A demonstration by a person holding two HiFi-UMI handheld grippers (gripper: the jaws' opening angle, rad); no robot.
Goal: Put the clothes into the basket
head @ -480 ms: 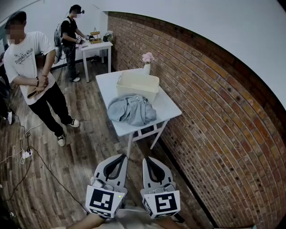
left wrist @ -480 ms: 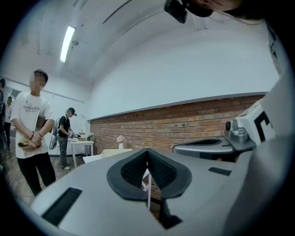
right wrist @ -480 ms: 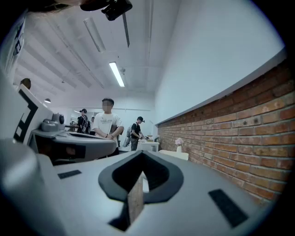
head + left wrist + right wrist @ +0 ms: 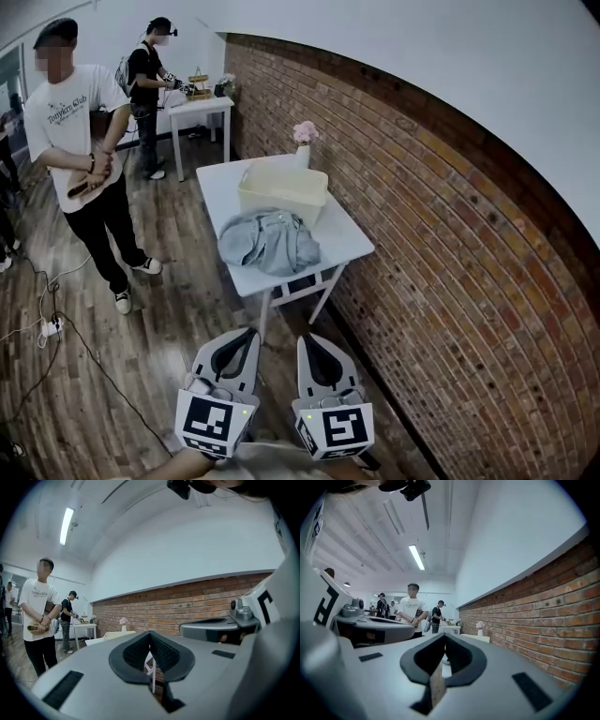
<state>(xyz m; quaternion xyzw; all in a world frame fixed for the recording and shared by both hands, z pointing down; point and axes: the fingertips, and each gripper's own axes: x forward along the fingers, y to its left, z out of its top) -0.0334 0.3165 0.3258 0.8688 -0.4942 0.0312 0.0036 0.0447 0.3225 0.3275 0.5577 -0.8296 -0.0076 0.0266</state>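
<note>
Dark wooden floorboards (image 4: pixel 141 394) ran alongside a long brick wall (image 4: pixel 450 262). Nearest to me, the person held both tools low and level, side by side, pointing toward the table ahead. The left gripper (image 4: pixel 251 332) had its jaws pressed together with nothing between them. The right gripper (image 4: pixel 306 337), just beside it, was likewise closed and empty. Off to the left, a cable trailed across the boards to a power strip (image 4: pixel 52 326).

Both grippers hung well short of the white tabletop (image 4: pixel 354 239), which stood close against the wall. On its near half lay the clothes (image 4: pixel 269 241), a crumpled grey-blue heap that neither gripper touched. Right behind the heap sat the cream basket (image 4: pixel 281 190), and past it, at the far edge, a small white vase of pink flowers (image 4: pixel 303 141).

Left of the table, a bystander in a white T-shirt (image 4: pixel 75 122) stood with hands together in front. Farthest off, another person in black (image 4: pixel 145 75) was busy at a second white table (image 4: pixel 202 105).
</note>
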